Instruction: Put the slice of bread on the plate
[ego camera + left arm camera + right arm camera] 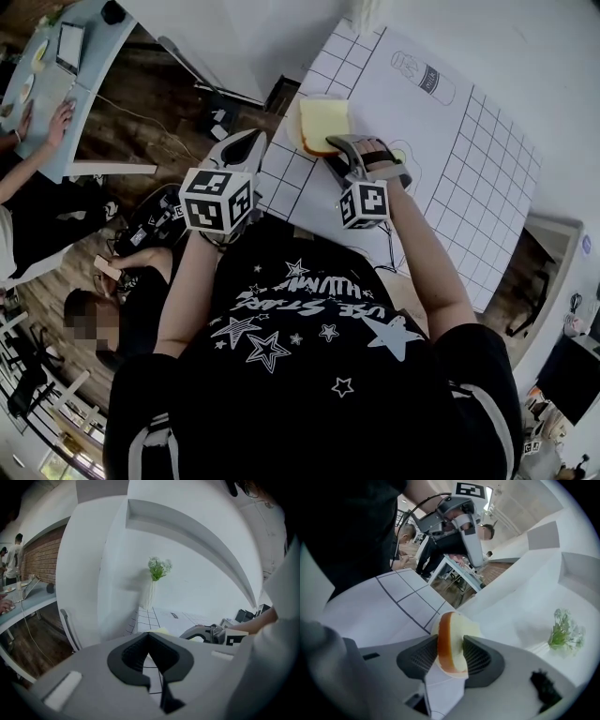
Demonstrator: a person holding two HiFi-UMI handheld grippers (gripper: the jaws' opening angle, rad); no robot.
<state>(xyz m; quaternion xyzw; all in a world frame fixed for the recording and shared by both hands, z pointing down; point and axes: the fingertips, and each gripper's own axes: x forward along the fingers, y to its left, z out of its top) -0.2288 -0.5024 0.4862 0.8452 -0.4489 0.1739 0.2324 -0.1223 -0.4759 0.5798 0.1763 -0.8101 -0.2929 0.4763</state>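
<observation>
Right gripper jaws flank bread slice; head view shows plate beneath.

A white vase of green sprigs stands at the far edge of the gridded sheet.

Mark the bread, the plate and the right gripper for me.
bread (323, 122): head view, middle of its top face.
plate (292, 137): head view, bare rim left of the bread.
right gripper (450, 640): right gripper view, midway between its fingers, where the bread sits.
</observation>
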